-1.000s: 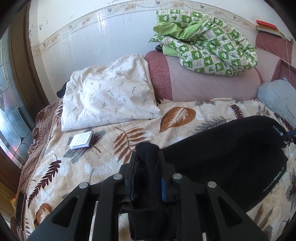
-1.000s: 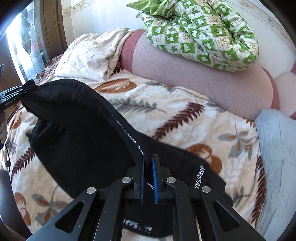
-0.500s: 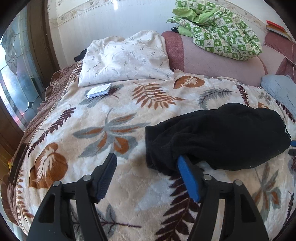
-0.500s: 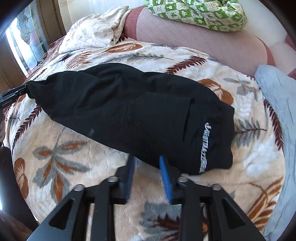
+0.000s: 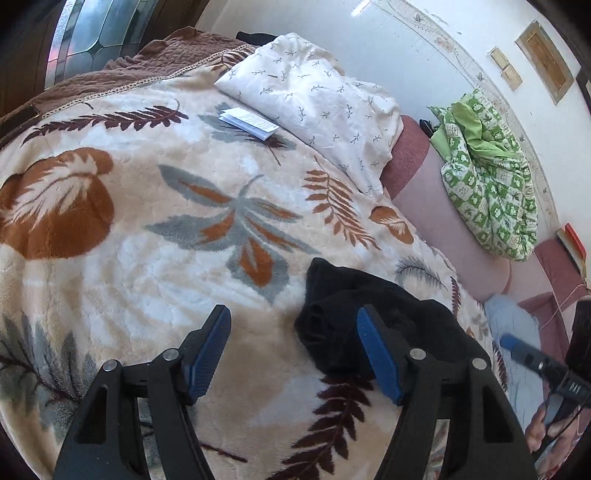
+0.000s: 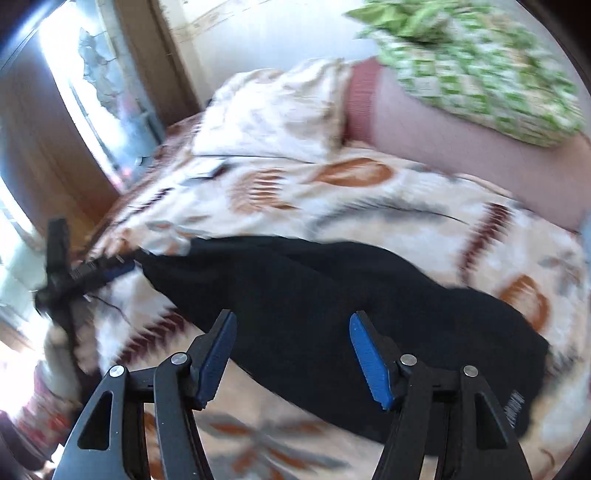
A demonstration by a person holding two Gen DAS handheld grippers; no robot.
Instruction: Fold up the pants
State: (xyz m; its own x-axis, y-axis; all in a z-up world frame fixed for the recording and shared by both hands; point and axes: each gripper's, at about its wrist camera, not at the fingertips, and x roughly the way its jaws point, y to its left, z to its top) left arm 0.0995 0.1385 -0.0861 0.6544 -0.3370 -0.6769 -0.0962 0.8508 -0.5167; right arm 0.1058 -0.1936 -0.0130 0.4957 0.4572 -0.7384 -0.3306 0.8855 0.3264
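From the left wrist, the left gripper (image 5: 293, 354) stands spread and empty, its jaws having just opened; the black pants (image 5: 373, 325) lie folded on the leaf-print blanket (image 5: 147, 240), one end bunched beside its right pad, with a booklet (image 5: 248, 123) and pillow (image 5: 317, 99) well apart. From the right wrist, blurred, the right gripper (image 6: 291, 354) has also just opened and hangs released over the pants (image 6: 332, 295); I judge one fold done, with a further fold and smoothing left and nothing blocking.

**A sunlit bedroom around the leaf-print bed**

We see a cream plush blanket with brown and grey leaves (image 5: 155, 280) covering the bed. At its head lie a white sprigged pillow (image 5: 314, 96) and a long pink bolster (image 5: 454, 229), topped by a green checked quilt (image 5: 491, 188). Behind stands a white wall (image 5: 388, 48); beside the bed, a wood-framed leaded window (image 5: 96, 29) glows.
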